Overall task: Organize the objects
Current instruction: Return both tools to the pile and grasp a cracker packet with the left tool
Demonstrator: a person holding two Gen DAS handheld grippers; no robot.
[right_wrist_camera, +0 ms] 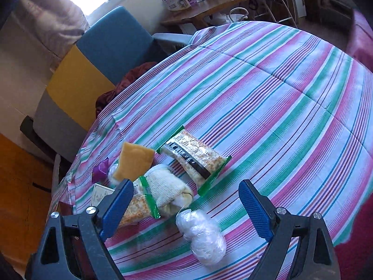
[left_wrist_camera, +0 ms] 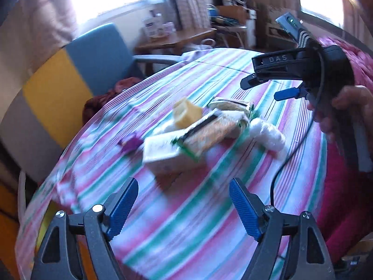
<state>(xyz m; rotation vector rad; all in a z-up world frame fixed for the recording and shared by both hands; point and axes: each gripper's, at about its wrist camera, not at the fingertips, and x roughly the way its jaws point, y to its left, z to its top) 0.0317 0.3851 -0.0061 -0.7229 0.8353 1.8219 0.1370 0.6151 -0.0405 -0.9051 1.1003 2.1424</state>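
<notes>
Striped tablecloth (right_wrist_camera: 268, 98) under heaped snack packets (right_wrist_camera: 193, 161), left tongs (left_wrist_camera: 184, 205) spread empty, right tongs (right_wrist_camera: 186, 207) spread empty

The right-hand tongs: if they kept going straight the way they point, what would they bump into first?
Probably the clear plastic bundle: it lies on the striped tablecloth between the open right-hand tongs, nearest to them. The green-edged snack packet lies beyond. Depth is hard to judge through this lens.

Motion blur smears the pile of packets (left_wrist_camera: 198, 130); labels unreadable.

Snack packets (right_wrist_camera: 194, 159) — clustered, flat on cloth
</notes>
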